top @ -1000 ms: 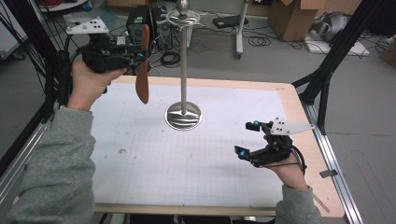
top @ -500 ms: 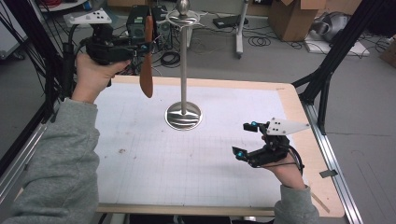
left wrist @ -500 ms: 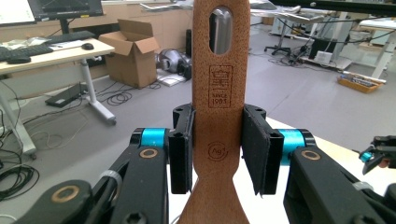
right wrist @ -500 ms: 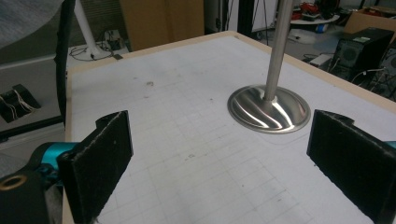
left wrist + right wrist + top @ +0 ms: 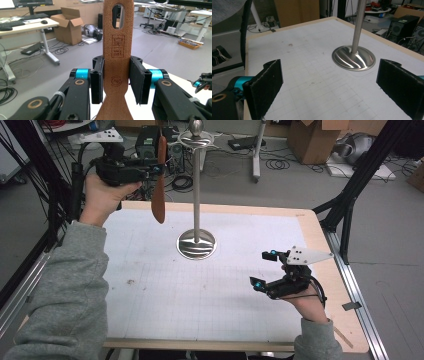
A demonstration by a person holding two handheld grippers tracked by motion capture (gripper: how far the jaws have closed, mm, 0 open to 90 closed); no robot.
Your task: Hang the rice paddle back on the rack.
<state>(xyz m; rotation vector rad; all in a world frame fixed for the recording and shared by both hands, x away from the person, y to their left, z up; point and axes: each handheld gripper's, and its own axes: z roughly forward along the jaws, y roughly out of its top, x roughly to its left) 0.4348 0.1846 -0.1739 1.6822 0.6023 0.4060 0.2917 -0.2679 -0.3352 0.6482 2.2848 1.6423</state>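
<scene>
Along the left gripper (image 5: 116,82), clamped on a brown spatula (image 5: 117,50), stamped handle lettering shows.

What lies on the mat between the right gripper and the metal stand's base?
Nothing: in the right gripper view, only bare gridded mat stretches from the open right gripper to the stand's base.

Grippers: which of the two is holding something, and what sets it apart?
The left gripper: raised, jaws shut on the brown spatula. The right gripper is open.
</scene>
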